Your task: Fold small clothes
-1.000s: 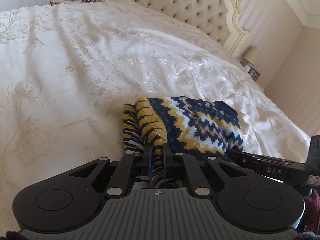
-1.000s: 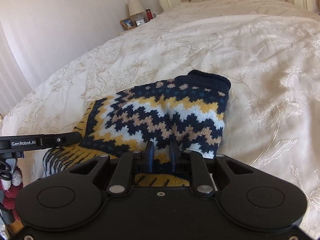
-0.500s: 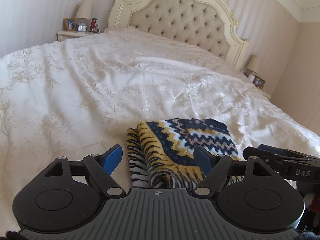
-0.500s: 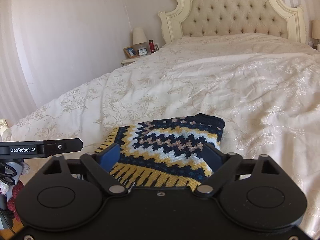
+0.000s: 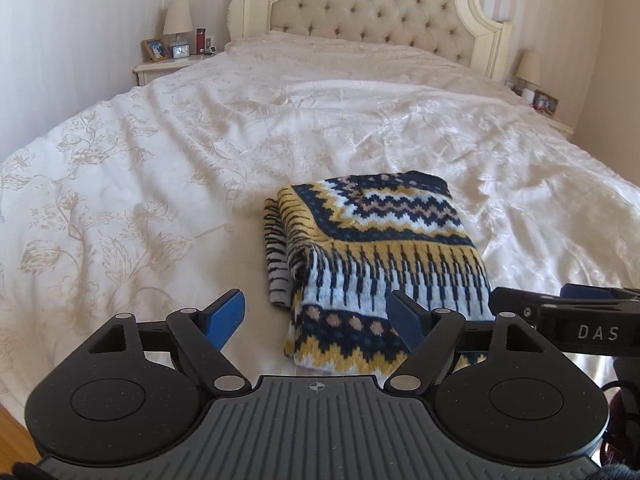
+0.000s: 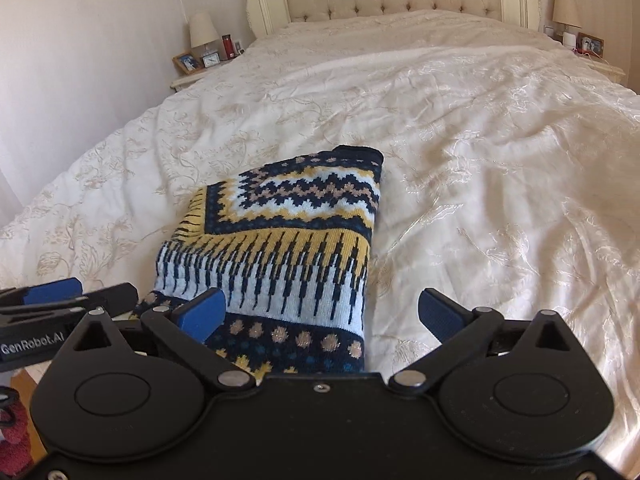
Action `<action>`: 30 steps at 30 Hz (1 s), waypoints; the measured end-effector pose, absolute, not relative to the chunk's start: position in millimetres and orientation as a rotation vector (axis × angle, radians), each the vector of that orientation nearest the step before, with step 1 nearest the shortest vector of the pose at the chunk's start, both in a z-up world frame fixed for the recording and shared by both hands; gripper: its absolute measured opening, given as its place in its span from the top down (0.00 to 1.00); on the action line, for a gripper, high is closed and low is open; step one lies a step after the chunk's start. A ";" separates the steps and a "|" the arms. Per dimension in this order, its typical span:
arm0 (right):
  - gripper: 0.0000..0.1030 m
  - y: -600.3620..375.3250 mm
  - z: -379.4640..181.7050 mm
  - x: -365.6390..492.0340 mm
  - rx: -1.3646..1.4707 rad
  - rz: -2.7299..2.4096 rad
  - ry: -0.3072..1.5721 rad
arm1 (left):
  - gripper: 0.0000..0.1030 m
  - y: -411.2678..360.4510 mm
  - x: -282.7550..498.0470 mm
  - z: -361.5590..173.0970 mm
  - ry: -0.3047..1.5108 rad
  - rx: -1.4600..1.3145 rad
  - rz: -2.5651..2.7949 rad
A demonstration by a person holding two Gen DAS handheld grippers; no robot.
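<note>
Both tongs [image 5: 316,316] [image 6: 320,316] now released, raised off sweater [image 5: 372,248].

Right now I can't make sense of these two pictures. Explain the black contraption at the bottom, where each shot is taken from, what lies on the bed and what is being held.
No robot here: a person holds a hand-held two-finger gripper in each hand, with a wide-angle camera on each looking forward along the fingers. One picture comes from the left gripper, the other from the right gripper. The black shape at the bottom is the gripper's own body; the blue pads are its fingertips. Each view also catches the other gripper at its edge. On the cream bedspread lies a folded patterned knit garment, navy, yellow and white. Both grippers are open and hold nothing; the knit lies on the bedspread in front of them.
</note>
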State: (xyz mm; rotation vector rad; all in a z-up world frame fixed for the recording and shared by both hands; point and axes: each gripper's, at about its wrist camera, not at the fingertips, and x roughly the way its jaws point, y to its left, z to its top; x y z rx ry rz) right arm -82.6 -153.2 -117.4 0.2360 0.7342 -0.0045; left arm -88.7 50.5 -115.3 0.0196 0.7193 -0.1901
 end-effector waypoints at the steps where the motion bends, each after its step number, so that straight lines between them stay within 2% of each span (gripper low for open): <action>1: 0.01 -153.3 -115.2 -88.5 0.254 -0.002 0.723 | 0.25 48.5 -93.6 -114.6 0.718 0.031 -0.181; 14: 0.01 -153.1 -89.5 -140.8 0.327 -0.010 0.615 | 0.25 48.5 -130.1 -105.9 0.715 0.015 -0.145; 30: 0.01 -138.8 -97.6 -156.4 0.227 -0.009 0.635 | 0.25 31.0 -155.2 -105.9 0.708 0.094 -0.095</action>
